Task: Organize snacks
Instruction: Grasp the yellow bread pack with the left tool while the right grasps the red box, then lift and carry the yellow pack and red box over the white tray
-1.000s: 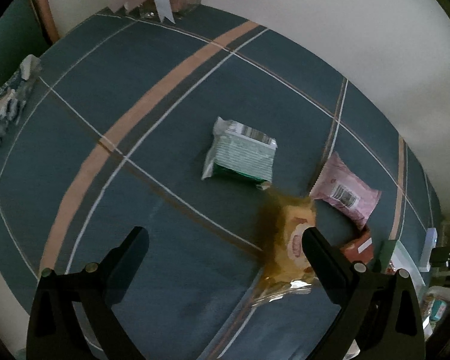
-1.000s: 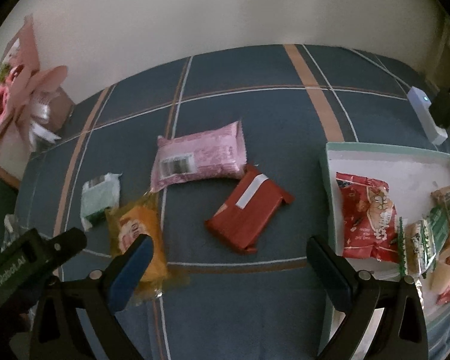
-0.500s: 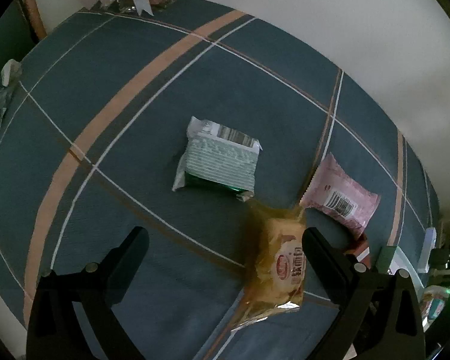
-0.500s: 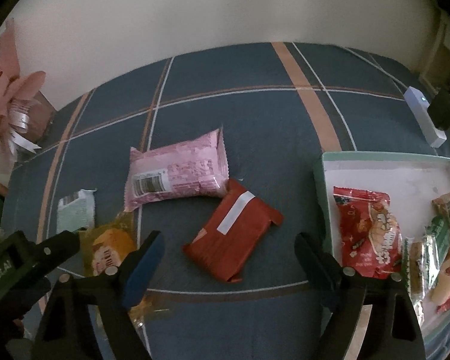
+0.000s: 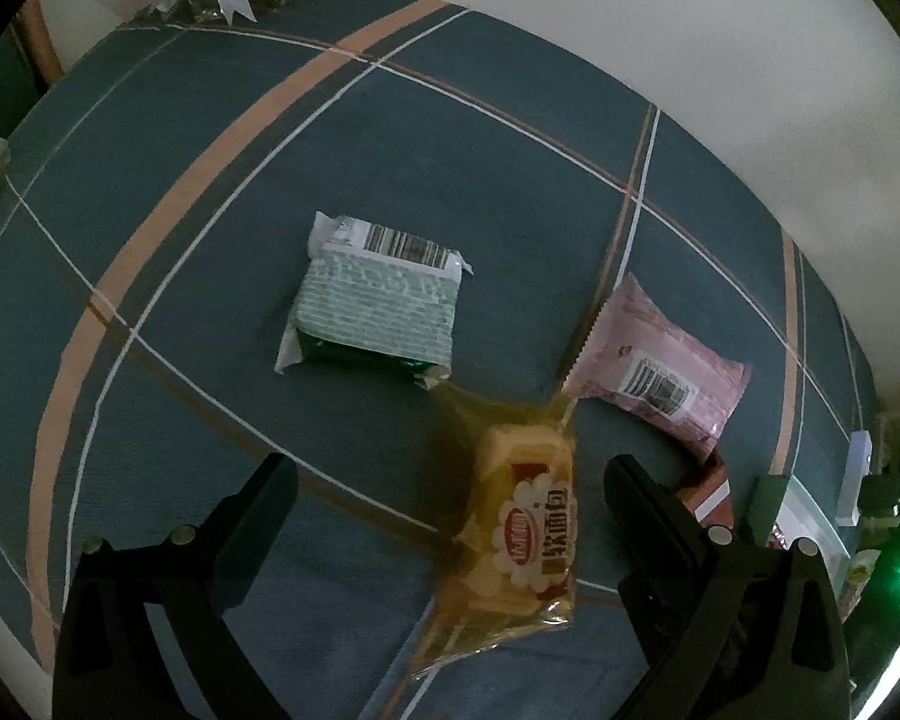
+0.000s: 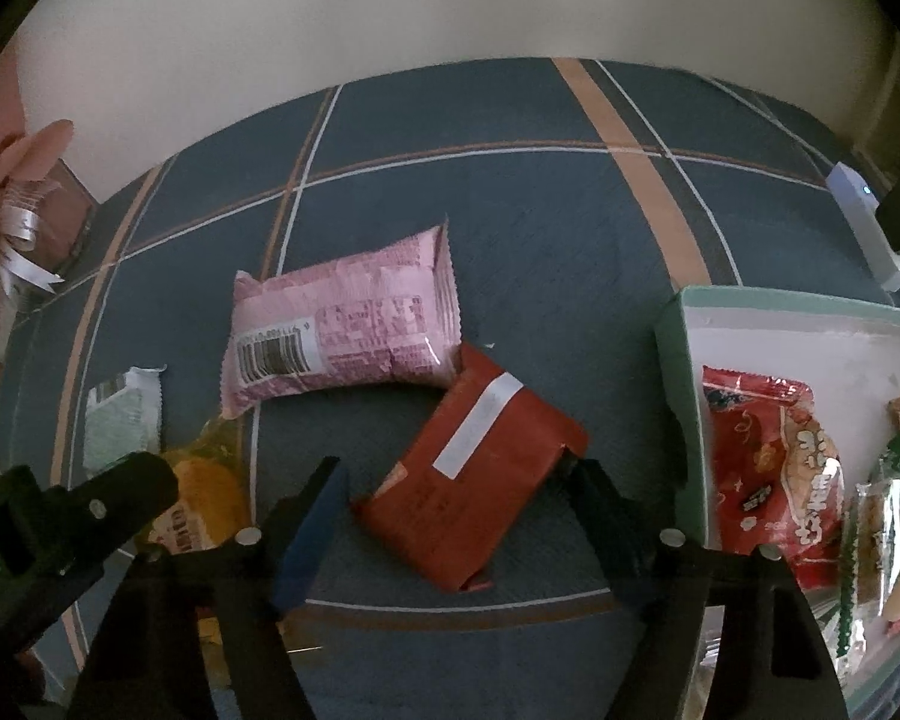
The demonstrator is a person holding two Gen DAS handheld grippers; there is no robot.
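Several snack packets lie on a blue plaid cloth. My left gripper [image 5: 450, 474] is open, with a yellow bread packet [image 5: 525, 525] between its fingers on the cloth. A green packet [image 5: 378, 300] and a pink packet [image 5: 660, 369] lie beyond it. My right gripper [image 6: 459, 480] is open and straddles a red packet [image 6: 474, 468] that lies flat. The pink packet [image 6: 342, 330] touches the red one's far corner. The yellow packet [image 6: 201, 492] and green packet [image 6: 123, 414] show at the left, behind the left gripper's body.
A pale green tray [image 6: 675, 372] at the right holds several snack packets, among them a red one [image 6: 774, 468]. A white device [image 6: 867, 228] lies behind the tray. A pink ribbon bouquet [image 6: 12, 198] sits at the far left by the wall.
Both grippers have moved forward and down. The yellow packet now lies between the left fingers and the red packet between the right fingers. The right jaws have narrowed a little.
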